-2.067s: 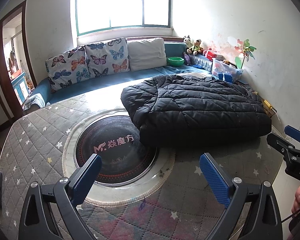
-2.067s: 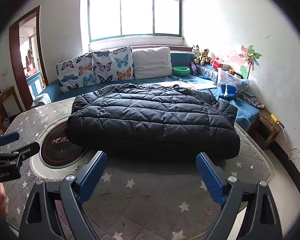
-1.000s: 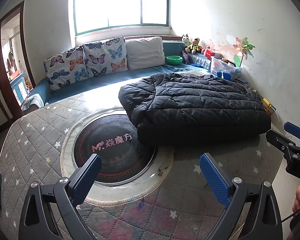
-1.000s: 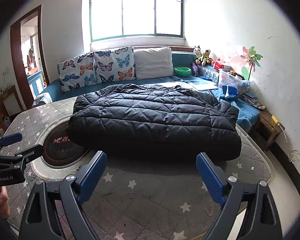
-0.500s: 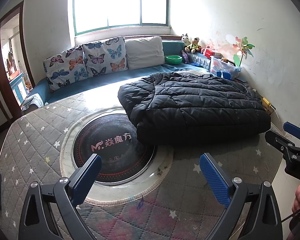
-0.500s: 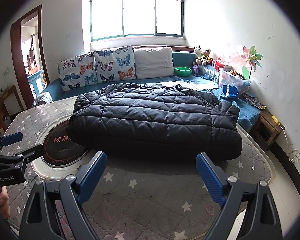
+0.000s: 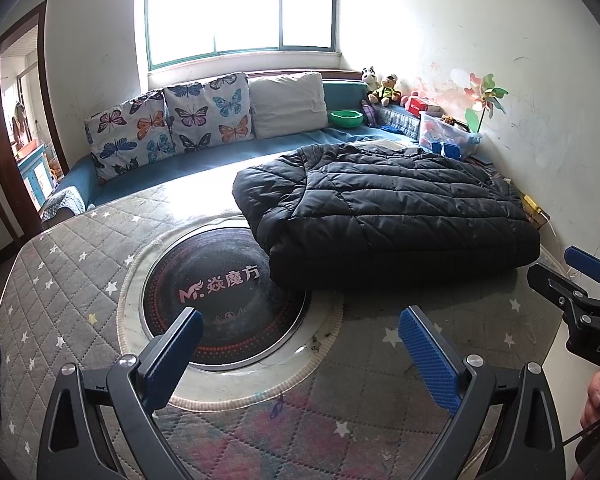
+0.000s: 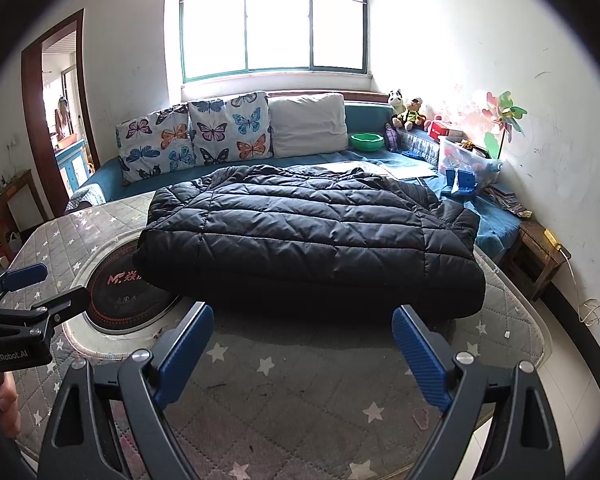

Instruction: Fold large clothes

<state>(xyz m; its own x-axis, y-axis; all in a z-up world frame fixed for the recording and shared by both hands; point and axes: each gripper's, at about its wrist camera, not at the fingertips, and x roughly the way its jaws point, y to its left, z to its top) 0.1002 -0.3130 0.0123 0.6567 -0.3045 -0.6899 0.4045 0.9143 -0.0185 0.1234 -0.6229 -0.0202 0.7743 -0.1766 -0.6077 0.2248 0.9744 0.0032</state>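
A black quilted puffer jacket [image 7: 384,212] lies folded into a thick rectangle on the grey star-patterned table cover [image 7: 60,272], at the far right side. It also shows in the right wrist view [image 8: 312,236]. My left gripper [image 7: 300,328] is open and empty, held back over the near part of the table. My right gripper [image 8: 302,332] is open and empty, a short way in front of the jacket's near edge. Each gripper shows at the edge of the other's view.
A round black inset with a pink logo [image 7: 220,292] sits in the table, partly under the jacket. A blue sofa with butterfly cushions [image 7: 168,124] runs behind. A clear storage box [image 8: 466,160] and a wooden stool [image 8: 536,252] stand at the right.
Both views have drifted very slightly; the jacket has not moved on the table. Both grippers stay open and empty.
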